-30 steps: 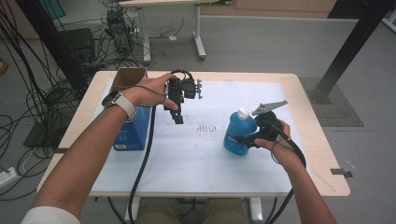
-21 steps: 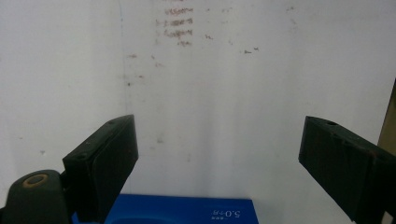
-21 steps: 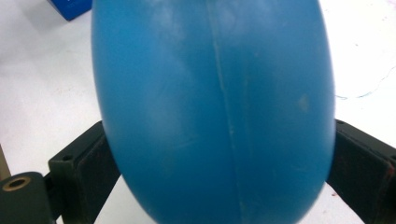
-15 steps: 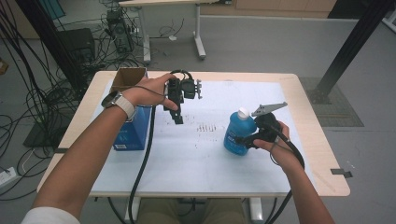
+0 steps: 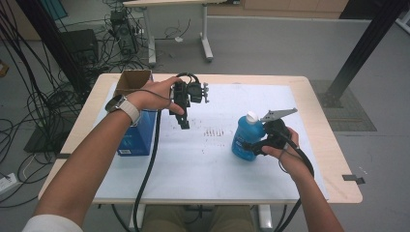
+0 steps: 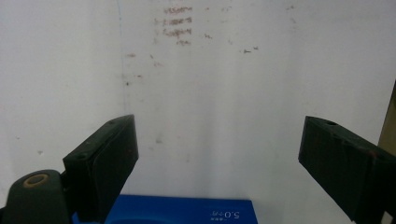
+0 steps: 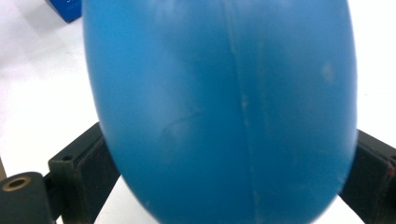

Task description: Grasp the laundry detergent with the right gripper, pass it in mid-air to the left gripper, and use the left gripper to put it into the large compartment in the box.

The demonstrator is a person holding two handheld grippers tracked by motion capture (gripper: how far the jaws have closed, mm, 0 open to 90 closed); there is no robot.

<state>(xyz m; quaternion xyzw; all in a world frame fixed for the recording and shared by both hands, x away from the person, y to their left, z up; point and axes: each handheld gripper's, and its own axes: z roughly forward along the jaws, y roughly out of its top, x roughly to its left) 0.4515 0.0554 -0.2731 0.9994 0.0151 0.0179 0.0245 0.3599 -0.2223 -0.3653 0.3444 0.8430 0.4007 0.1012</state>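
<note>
Blue bottle (image 5: 245, 140) upright on white mat (image 5: 212, 164), right of centre, clamped at belly by right gripper (image 5: 263, 142) (white cap on). Keep squeeze firm, bottle vertical. Left gripper (image 5: 184, 121) wide, empty, hovers over mat. Blue box (image 5: 140, 137) and cardboard box (image 5: 133, 79) stand left, well apart; path looks free.

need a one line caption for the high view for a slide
Right gripper clamps an upright blue bottle on the white mat; left gripper hangs open above it.
</note>
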